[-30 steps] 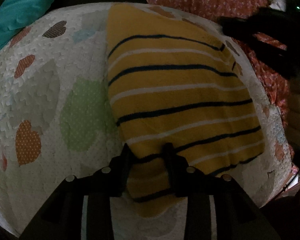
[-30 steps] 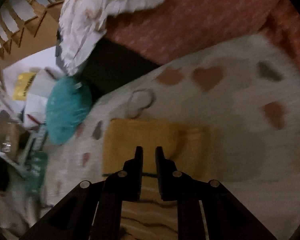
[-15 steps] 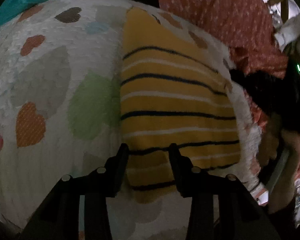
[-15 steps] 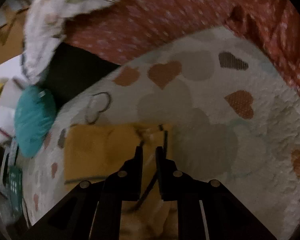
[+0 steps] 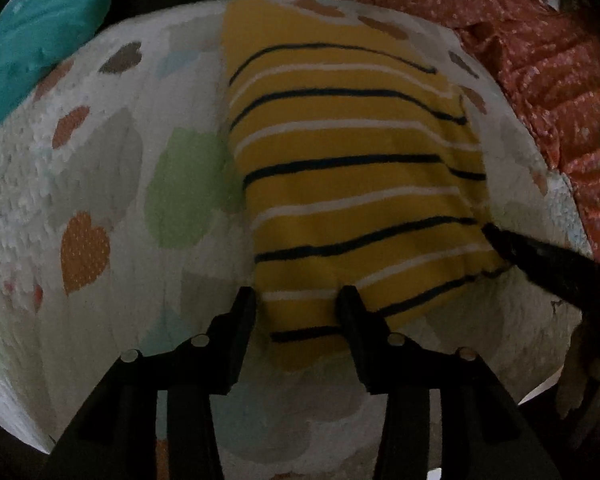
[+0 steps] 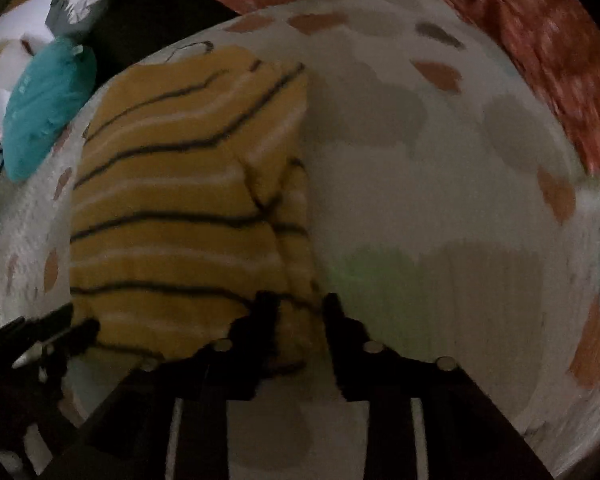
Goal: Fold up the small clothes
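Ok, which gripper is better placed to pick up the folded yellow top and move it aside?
Left, probably. The left gripper is open and already straddles the near edge of the yellow striped top. The right gripper is also open but sits at a corner, over bunched layers.

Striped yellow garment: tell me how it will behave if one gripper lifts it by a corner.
The yellow garment looks like soft knit, so it would probably droop and unfold. Its layered right edge may slide apart. It likely drags on the textured heart-print cover rather than gliding.
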Motion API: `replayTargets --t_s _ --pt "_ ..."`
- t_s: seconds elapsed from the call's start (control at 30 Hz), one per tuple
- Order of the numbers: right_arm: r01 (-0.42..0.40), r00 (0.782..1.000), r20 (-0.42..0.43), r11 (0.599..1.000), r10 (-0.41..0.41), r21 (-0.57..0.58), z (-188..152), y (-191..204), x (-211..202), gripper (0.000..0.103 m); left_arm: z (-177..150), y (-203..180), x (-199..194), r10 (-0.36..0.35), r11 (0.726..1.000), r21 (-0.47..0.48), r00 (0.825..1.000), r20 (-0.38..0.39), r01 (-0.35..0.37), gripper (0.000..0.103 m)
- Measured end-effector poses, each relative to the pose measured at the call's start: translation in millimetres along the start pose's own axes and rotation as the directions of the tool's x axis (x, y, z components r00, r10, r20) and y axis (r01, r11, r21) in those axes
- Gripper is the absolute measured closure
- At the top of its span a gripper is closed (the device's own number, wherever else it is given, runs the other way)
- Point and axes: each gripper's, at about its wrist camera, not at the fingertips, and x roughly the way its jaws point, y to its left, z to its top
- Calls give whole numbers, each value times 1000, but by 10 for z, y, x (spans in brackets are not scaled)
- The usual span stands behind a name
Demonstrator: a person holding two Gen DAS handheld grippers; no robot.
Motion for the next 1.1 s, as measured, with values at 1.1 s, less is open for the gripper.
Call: replayTargets --t_s 1.1 --pt "-113 988 107 993 108 44 802 -38 75 25 401 413 -383 52 987 -161 983 175 -24 55"
